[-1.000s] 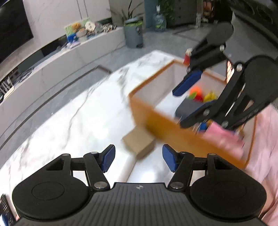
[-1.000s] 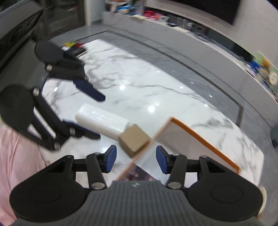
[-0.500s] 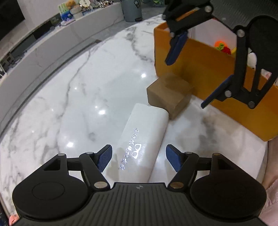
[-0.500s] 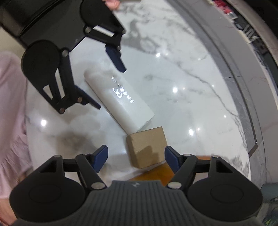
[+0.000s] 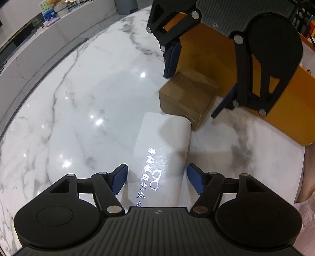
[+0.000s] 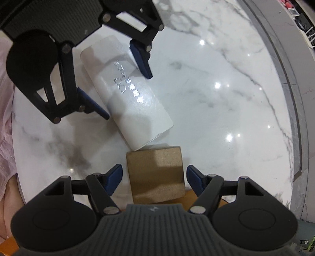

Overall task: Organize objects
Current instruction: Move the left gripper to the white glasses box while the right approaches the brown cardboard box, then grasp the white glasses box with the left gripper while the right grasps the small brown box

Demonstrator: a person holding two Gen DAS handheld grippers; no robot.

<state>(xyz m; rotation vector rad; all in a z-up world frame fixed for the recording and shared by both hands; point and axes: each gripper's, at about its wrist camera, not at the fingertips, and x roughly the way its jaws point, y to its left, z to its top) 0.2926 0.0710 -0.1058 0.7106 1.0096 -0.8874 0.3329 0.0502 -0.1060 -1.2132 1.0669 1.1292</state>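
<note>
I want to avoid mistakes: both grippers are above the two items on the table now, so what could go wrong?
1. The white package and the brown box appear to touch, so lifting one may drag the other.
2. The left gripper and right gripper work close together and could collide.
3. The box sits by the orange bin; a finger may hit its wall.

Under me lies a white marble table (image 5: 82, 110) with grey veins and bright glints of lamp light; past its curved rim (image 6: 283, 82) I see a grey floor (image 6: 307, 137), a long pale ledge (image 5: 39, 47) and a grey bin (image 5: 126, 6)
</note>
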